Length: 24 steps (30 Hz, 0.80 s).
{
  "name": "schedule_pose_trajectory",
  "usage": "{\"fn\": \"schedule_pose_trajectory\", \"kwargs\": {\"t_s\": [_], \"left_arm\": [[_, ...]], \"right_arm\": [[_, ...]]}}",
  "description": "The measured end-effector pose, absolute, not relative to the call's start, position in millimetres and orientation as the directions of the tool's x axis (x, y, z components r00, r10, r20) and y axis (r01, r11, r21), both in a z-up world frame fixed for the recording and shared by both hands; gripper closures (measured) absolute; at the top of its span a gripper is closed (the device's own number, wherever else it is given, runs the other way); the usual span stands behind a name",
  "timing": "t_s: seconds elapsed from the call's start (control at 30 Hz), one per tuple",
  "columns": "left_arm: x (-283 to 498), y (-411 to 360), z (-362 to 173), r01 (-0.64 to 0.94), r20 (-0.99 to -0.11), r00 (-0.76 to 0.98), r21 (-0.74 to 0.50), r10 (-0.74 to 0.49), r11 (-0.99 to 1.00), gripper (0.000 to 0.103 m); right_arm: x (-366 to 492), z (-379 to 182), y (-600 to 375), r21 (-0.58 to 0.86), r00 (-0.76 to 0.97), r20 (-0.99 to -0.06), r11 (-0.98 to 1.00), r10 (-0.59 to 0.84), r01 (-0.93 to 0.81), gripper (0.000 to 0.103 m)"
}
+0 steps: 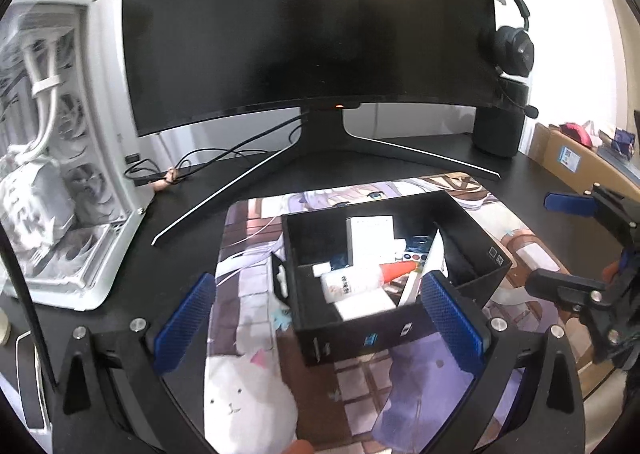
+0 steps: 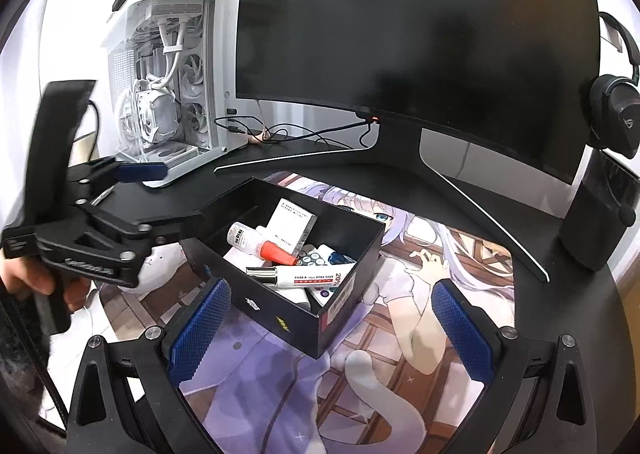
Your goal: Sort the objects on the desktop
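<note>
A black open box [image 1: 360,338] [image 2: 280,318] sits on the illustrated desk mat [image 1: 248,382] [image 2: 360,394]. It holds a white bottle with an orange-red cap [image 1: 360,280] [image 2: 260,244], a white carton [image 1: 372,234] [image 2: 294,224], a white tube [image 2: 304,278] and other small items. My left gripper [image 1: 320,326] is open and empty, its blue pads either side of the box's near wall. My right gripper [image 2: 332,330] is open and empty, just in front of the box. Each gripper shows in the other's view, the left one [image 2: 132,174] and the right one [image 1: 576,246].
A curved black monitor [image 1: 308,26] [image 2: 420,46] stands behind on a V-shaped foot. A white PC case [image 1: 60,158] [image 2: 168,86] is at the left with cables [image 1: 200,162]. A headset [image 1: 512,42] [image 2: 616,114] rests above a black speaker [image 1: 500,126] at the right.
</note>
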<state>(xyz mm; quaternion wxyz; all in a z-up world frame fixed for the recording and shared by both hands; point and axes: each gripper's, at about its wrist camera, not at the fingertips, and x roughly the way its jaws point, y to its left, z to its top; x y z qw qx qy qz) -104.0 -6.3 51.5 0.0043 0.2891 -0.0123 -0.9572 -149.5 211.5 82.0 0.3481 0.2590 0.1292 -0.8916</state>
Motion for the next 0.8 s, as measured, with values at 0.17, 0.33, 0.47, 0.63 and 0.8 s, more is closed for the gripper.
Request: {"fn": "schedule_pose_trajectory", "kwargs": {"t_s": [0.17, 0.33, 0.47, 0.63, 0.8], "left_arm": [[-89.3, -2.3, 47.5, 0.013, -0.547, -0.835, 0.074, -0.052, -0.997, 0.0], [-81.9, -6.3, 46.6, 0.045, -0.531, -0.845, 0.051, -0.065, -0.998, 0.0], [-80.9, -8.3, 44.1, 0.059, -0.532, -0.844, 0.037, -0.07, -0.998, 0.0], [-80.8, -7.2, 40.7, 0.055, -0.536, -0.843, 0.015, -0.054, -0.998, 0.0], [-81.9, -11.1, 34.8, 0.071, -0.542, -0.839, -0.023, -0.048, -0.997, 0.0]], "right_arm": [[-146.5, 78.2, 207.1, -0.059, -0.645, -0.534, -0.737, -0.546, 0.673, 0.001], [-145.2, 72.6, 205.6, -0.047, -0.65, -0.525, -0.744, -0.549, 0.667, 0.001], [-144.0, 67.6, 204.5, -0.042, -0.66, -0.52, -0.755, -0.542, 0.654, 0.001], [-144.8, 63.9, 205.7, -0.034, -0.67, -0.514, -0.767, -0.536, 0.64, 0.001], [-148.3, 59.6, 206.9, -0.009, -0.672, -0.513, -0.779, -0.535, 0.627, 0.001]]}}
